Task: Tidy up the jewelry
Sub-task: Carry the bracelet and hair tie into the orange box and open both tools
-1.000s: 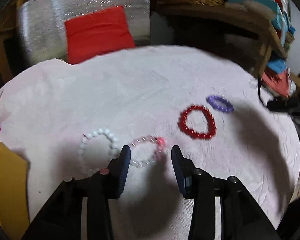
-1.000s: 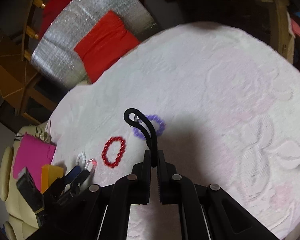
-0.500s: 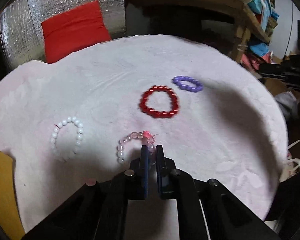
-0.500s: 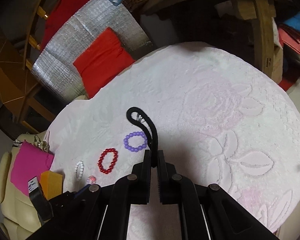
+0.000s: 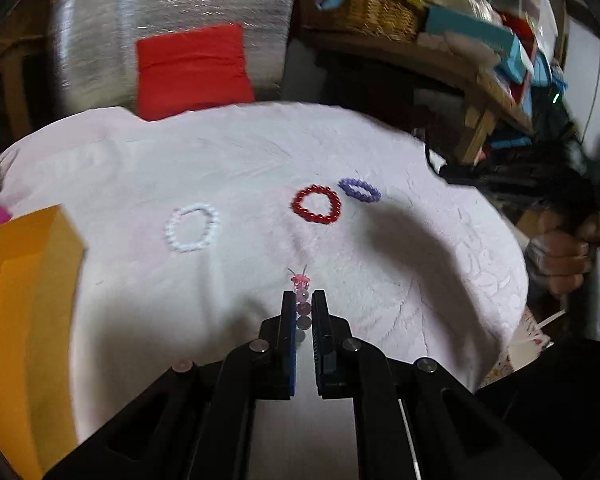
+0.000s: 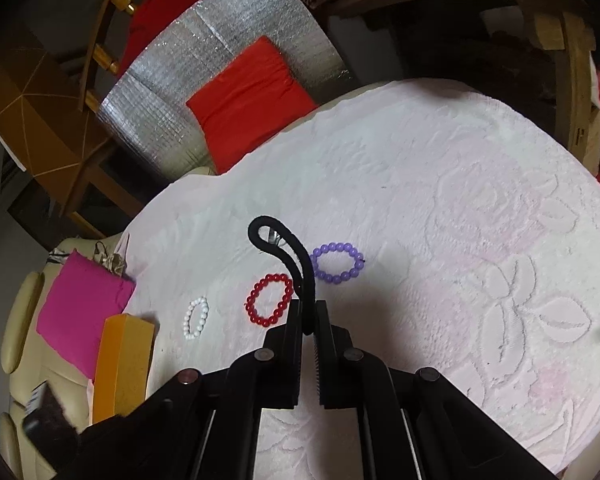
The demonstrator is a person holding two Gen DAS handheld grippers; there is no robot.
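Where claw (image 5: 303,300) pinches: glassy pink beads (image 5: 302,298)

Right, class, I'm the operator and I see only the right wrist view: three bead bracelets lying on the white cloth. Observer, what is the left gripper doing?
Observer: The left gripper is shut on a fourth one, a pink bead bracelet.
Operator: Which part of it shows?
Observer: Its pink charm pokes out beyond the jaws.
Operator: Anything of the person?
Observer: A hand grips a handle at the right edge of the left wrist view.
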